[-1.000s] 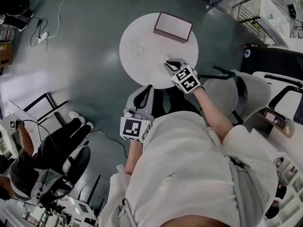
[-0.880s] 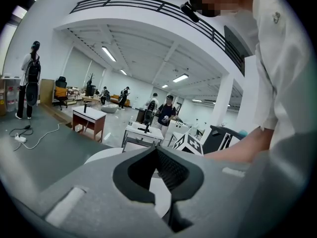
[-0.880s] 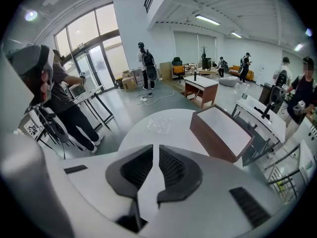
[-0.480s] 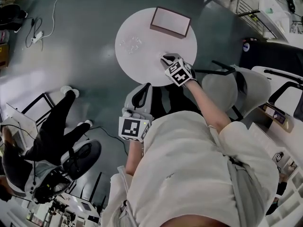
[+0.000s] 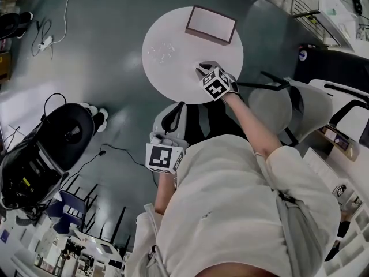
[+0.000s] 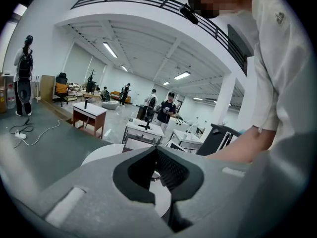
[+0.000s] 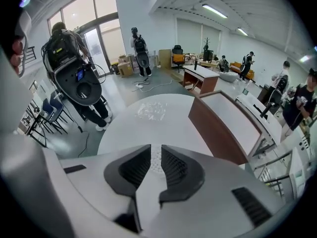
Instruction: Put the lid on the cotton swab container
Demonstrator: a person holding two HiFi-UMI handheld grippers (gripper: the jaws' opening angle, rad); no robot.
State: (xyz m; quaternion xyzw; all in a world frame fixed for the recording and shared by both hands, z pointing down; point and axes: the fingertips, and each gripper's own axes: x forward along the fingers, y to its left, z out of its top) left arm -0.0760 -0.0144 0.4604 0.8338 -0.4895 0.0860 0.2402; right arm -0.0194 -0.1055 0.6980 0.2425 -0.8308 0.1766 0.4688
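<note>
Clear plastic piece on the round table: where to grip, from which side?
Likely pinch an outer edge from straight above. The clear plastic piece lies low on the round table, bare top all round; a sideways approach would probably slide it.

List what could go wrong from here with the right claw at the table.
1. The right claw, its jaws just opening but only narrowly apart, straddles a small white dotted thing; pulling away now could drag or tip it.
2. It works close to the round table's near edge, so a nudged piece might fall off.
3. The left claw is shut and held short of the table, steadying nothing.
</note>
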